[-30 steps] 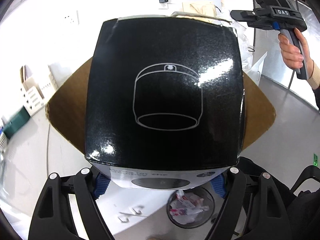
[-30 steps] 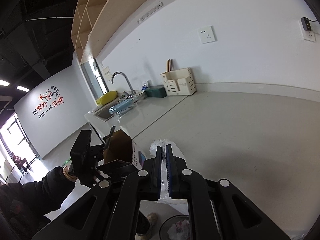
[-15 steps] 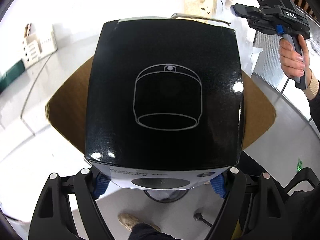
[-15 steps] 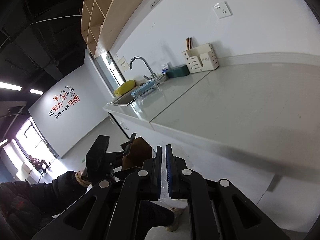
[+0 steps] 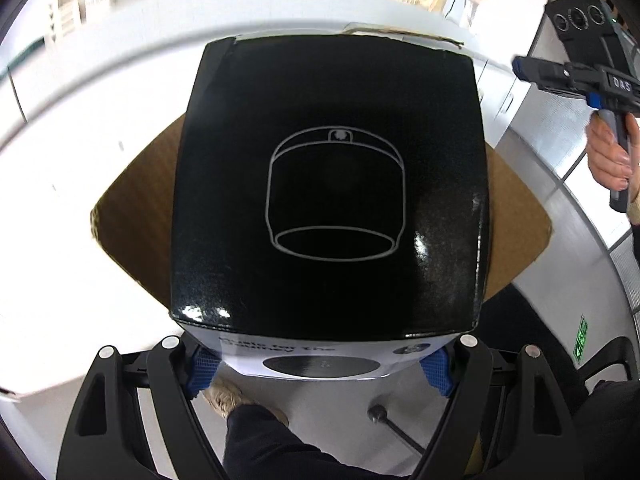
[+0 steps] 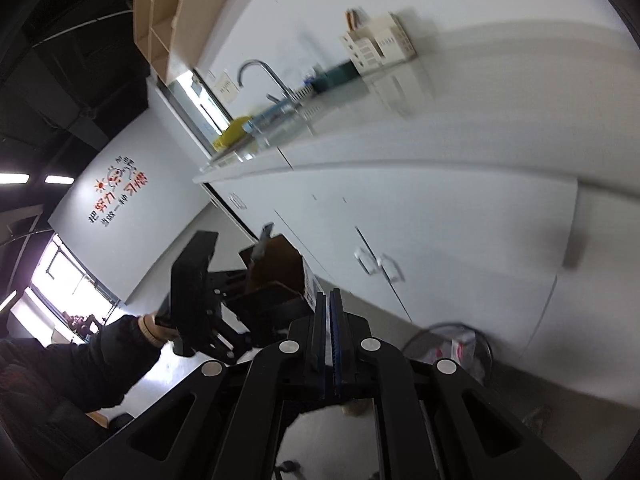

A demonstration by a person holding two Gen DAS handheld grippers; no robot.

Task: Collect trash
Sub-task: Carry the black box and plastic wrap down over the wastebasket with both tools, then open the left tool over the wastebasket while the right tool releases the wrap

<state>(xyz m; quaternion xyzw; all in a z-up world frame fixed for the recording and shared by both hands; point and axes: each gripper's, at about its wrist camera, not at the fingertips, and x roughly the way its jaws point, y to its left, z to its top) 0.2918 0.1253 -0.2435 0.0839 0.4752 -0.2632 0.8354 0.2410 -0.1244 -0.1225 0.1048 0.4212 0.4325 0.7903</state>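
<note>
My left gripper [image 5: 320,372] is shut on a black cardboard box [image 5: 328,200] with a white line drawing on top and brown open flaps; it fills the left wrist view, held in the air. The box [image 6: 276,276] and left gripper [image 6: 200,292] also show in the right wrist view, lower left. My right gripper [image 6: 329,312] is shut and empty; it also shows in the left wrist view [image 5: 520,68], upper right, away from the box. A wire trash bin [image 6: 452,344] holding crumpled trash stands on the floor by the cabinets.
A white counter [image 6: 460,112] with a sink tap [image 6: 260,72] and a beige organiser [image 6: 376,44] runs above white cabinet doors [image 6: 400,240]. My shoe [image 5: 228,396] and leg and a chair base [image 5: 380,416] are below the box.
Both grippers have dropped from above the counter to below its edge, in front of the cabinets. The box stays clamped. The bin has left the left wrist view and come into the right wrist view.
</note>
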